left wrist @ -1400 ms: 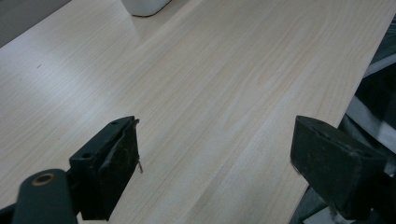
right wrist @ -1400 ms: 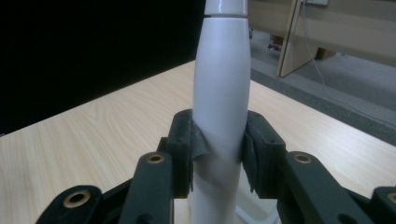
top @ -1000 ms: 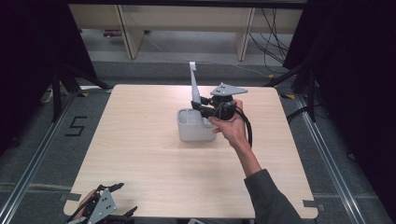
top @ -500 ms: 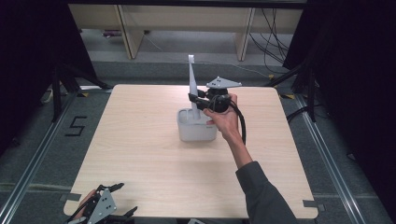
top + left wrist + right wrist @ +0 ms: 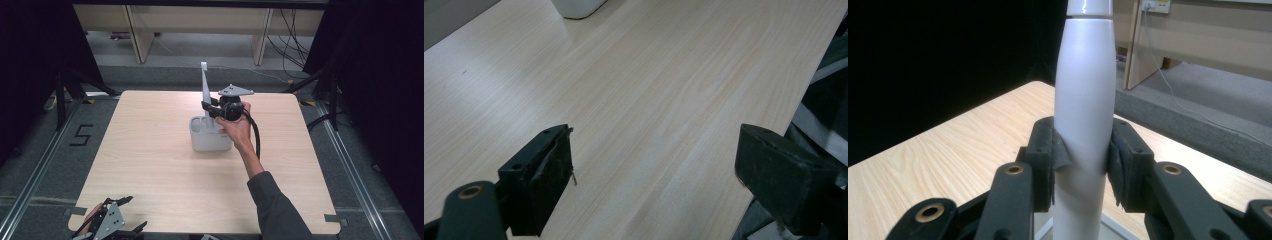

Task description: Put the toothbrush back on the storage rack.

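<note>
**Right fingers clamped on white handle above the bin**

Right gripper: fingers closed on a tall white handle, pads pressing it from both sides, the pad faces dented against it in the right gripper view. Handle stands roughly upright, slight lean. Its lower end goes down into the white bin; whether it rests on the bottom, cannot tell. Its top rises clear above the gripper, ending in a small square tip.

Hand wraps the gripper body from the near side of the bin; forearm and dark sleeve run back from there to the near edge of the tabletop. Black cable loops off the gripper on the side away from the bin.

White bin sits about mid-tabletop, slightly toward the far edge. Bare wood on every side of it; nothing stands between it and the gripper.

Left gripper: well apart from the bin, at the near corner of the tabletop. Fingers spread wide, nothing between them, bare wood beyond; a corner of the bin shows at the top of the left gripper view.

Beyond the far edge from the bin: grey floor, light wooden furniture legs, trailing cables.
</note>
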A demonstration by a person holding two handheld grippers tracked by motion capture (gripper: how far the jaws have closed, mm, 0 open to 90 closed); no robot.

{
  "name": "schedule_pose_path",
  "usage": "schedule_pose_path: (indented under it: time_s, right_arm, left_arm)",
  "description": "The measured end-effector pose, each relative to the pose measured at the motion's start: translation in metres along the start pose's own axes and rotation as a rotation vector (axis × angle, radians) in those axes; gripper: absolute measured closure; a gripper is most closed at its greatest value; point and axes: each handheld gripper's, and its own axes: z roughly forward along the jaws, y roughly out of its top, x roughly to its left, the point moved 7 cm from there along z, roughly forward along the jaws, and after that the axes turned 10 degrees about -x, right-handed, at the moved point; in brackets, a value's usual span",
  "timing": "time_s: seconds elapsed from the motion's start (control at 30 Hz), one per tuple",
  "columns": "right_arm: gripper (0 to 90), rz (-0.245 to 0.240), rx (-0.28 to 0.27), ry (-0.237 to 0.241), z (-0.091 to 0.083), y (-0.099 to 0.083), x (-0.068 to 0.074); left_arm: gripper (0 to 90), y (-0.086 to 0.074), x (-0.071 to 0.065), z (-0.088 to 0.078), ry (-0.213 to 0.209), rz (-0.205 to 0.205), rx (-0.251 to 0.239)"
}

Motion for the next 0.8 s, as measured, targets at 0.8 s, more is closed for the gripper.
schedule_pose_path:
  time_s: [0.8]
  right_arm:
    - [66.5,0.012,0.088,-0.028,0.011,-0.040,0.002]
  left_arm:
    - [14.9,0.000,-0.001,0.000,-0.005,-0.006,-0.005]
